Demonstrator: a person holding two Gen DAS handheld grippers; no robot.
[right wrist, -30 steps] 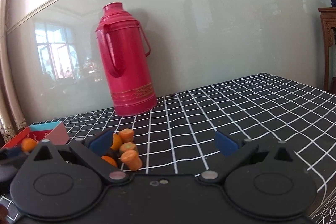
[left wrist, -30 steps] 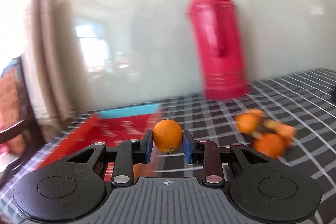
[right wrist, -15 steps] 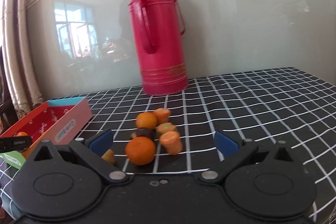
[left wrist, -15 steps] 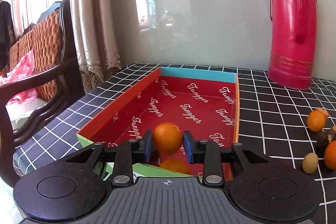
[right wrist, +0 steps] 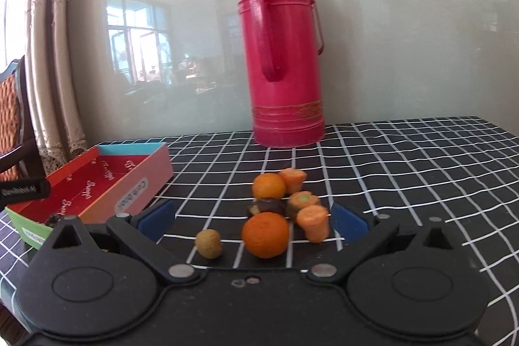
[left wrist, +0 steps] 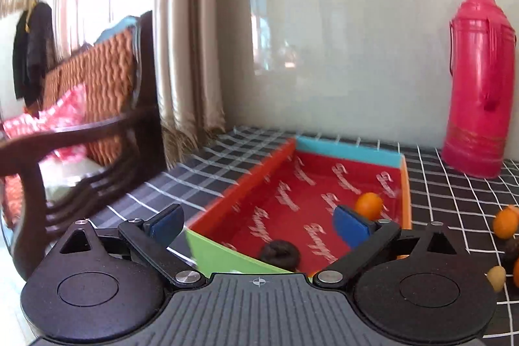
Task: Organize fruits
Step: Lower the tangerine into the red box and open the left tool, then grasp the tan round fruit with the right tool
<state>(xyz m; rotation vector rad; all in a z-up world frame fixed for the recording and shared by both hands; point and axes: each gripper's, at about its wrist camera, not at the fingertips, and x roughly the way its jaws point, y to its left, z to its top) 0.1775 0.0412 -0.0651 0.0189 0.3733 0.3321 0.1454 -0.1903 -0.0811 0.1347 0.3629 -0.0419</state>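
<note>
Only on the left wrist view, orange [left wrist: 368, 205] in tray [left wrist: 243, 184], left gripper [left wrist: 259, 224] opening, empty

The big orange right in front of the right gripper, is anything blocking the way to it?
Nothing visible does. The big orange lies on the cloth straight ahead of the right gripper, whose jaws stand open. A small tan fruit sits to its left, carrot pieces to its right, a dark fruit behind.
</note>
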